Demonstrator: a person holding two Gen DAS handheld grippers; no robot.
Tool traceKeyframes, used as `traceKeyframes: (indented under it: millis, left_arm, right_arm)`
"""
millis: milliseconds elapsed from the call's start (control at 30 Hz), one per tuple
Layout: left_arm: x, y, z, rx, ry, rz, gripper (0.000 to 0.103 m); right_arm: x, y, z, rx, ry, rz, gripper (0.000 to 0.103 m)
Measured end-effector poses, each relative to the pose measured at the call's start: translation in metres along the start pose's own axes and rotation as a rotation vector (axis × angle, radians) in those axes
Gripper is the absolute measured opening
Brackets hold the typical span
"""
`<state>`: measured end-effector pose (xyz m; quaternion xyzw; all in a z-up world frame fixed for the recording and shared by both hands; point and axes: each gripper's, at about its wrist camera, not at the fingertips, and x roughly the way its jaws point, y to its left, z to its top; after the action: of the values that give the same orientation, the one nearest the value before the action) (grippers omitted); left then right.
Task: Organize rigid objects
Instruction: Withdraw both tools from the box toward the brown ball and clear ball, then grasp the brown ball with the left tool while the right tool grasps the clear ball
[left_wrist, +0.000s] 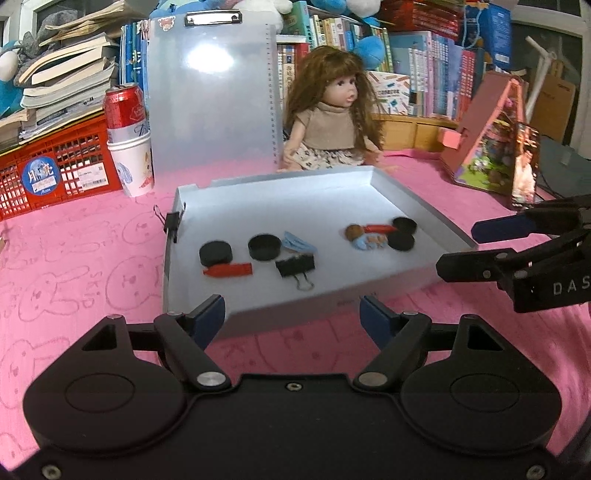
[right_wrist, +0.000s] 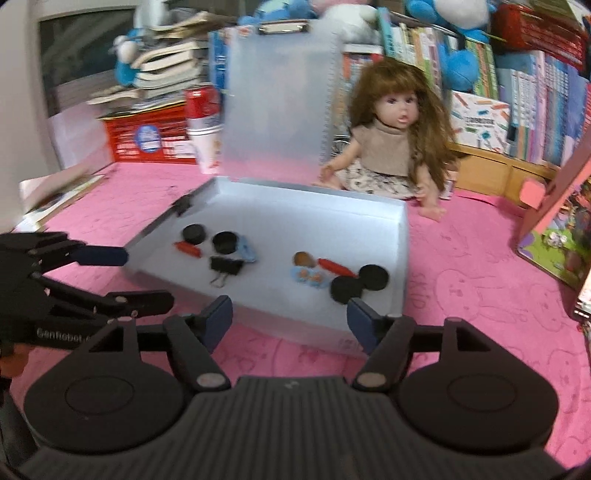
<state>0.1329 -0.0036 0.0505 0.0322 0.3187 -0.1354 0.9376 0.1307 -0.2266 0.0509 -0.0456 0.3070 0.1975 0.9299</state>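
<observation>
both the left gripper (left_wrist: 291, 314) and right gripper (right_wrist: 290, 314) were held spread, empty, before the shallow grey tray (left_wrist: 413, 206). the black metal binder clip (left_wrist: 295, 266) would best be approached slowly, squarely from above.

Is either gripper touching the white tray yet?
Apart. In the left wrist view, the left gripper and right gripper hang open short of the white tray, pink cloth showing between.
</observation>
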Motion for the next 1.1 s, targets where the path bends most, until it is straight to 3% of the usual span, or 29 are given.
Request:
traceKeyframes:
  millis: [433,767,867,933,967,1033,1100]
  left_arm:
    - [-0.023,-0.013,-0.039,0.071,0.039,-0.043,0.079]
    - [-0.026,-0.019,-0.044,0.089,0.039,-0.047,0.079]
    - [-0.026,-0.019,-0.044,0.093,0.04,-0.045,0.079]
    - [-0.026,-0.019,-0.044,0.093,0.042,-0.047,0.079]
    - [-0.026,-0.019,-0.045,0.093,0.044,-0.051,0.079]
    - [-0.025,-0.019,-0.045,0.094,0.045,-0.052,0.079]
    - [-0.025,-0.02,-0.045,0.095,0.045,-0.053,0.078]
  right_arm:
    - [-0.018,0.011,-0.048,-0.073,0.002,0.141,0.08]
    - [-0.009,0.027,-0.066,-0.148,0.053,0.248,0.079]
    - [-0.005,0.031,-0.066,-0.159,0.063,0.256,0.066]
    - [-0.003,0.033,-0.067,-0.165,0.071,0.265,0.05]
    - [-0.003,0.034,-0.067,-0.176,0.067,0.263,0.048]
    - [-0.004,0.036,-0.067,-0.185,0.06,0.263,0.034]
    - [-0.005,0.035,-0.067,-0.167,0.049,0.269,0.034]
